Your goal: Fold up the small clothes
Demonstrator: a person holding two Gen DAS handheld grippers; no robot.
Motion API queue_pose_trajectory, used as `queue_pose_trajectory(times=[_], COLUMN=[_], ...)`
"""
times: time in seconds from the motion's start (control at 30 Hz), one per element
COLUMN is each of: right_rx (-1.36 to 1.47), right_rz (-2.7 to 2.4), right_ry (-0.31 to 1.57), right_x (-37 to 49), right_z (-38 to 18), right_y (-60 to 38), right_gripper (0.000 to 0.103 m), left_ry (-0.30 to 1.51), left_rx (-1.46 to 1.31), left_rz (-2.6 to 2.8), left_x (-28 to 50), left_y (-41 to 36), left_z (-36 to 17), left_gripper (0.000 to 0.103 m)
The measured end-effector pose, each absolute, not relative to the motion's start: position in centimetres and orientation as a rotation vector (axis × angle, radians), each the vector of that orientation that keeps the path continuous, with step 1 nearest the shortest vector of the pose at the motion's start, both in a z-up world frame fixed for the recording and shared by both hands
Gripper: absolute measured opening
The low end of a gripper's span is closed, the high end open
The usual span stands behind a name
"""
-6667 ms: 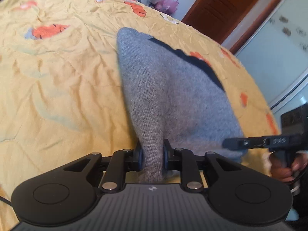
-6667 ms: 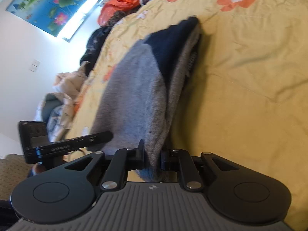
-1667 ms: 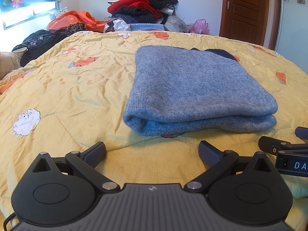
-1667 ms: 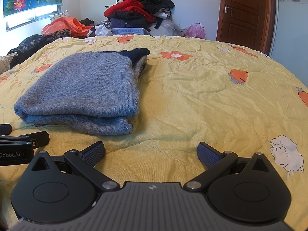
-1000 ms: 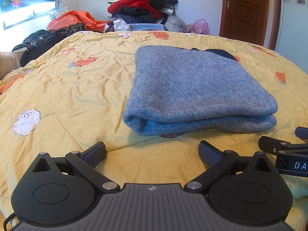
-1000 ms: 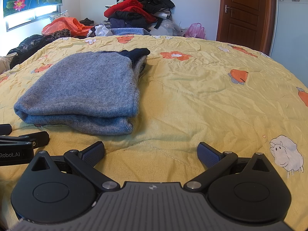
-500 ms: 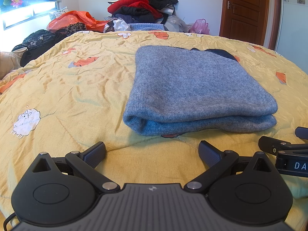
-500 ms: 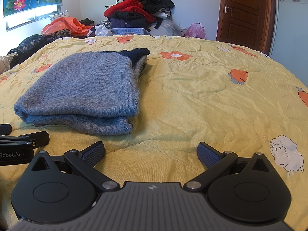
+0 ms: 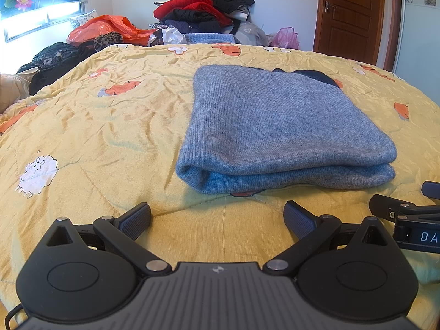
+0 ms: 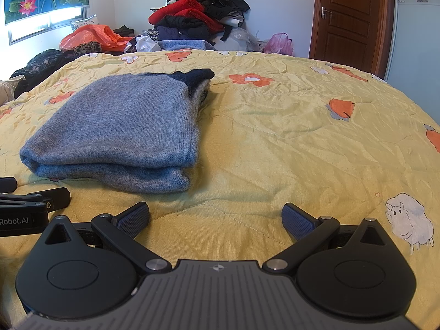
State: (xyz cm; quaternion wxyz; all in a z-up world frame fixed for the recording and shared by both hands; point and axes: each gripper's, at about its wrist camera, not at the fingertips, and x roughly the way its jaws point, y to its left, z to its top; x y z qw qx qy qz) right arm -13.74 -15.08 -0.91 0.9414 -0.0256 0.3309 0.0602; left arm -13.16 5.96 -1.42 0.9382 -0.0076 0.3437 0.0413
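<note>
**Folded grey sweater on the bed, right tool wide apart**

The right tool [image 10: 216, 218] sits low at 6 o'clock, jaws spread and empty over the yellow bedspread [image 10: 275, 137]. The grey sweater [image 10: 121, 129] lies folded at 10 o'clock, a dark navy part [image 10: 196, 75] showing at its far end. The left tool [image 10: 35, 200] pokes in at 9 o'clock. A clothes pile [image 10: 200, 16] rises at 12 o'clock.

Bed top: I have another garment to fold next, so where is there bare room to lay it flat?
Widest bare patch: the yellow quilt right of the folded grey sweater, out to the sheep print. Another lies left of the sweater, toward the other sheep print. The far edge is crowded with the clothes pile and orange bag.
</note>
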Motion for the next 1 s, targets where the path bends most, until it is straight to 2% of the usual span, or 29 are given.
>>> queue_pose_trajectory(times=[0.6,0.83,1.0], right_rx=[-0.068,-0.062,-0.042], right_rz=[0.12,0.102,0.127], right_ry=[0.707,0.737,0.677], right_x=[-13.7,-14.8,-16.2], right_z=[-0.4,1.6,4.0], right_y=[-15.2,-15.7,-15.7], right_gripper=[0.103,0.102,0.103], left_ry=[0.719,0.456,0.469], left_rx=[0.001,0.089,0.056], left_rz=[0.112,0.155,0.098], left_x=[-13.7,-17.5,-18.0], left_y=[5.8,4.8,5.2], left_z=[-0.4,3.9,5.7], left_gripper=[0.103,0.103,0.103])
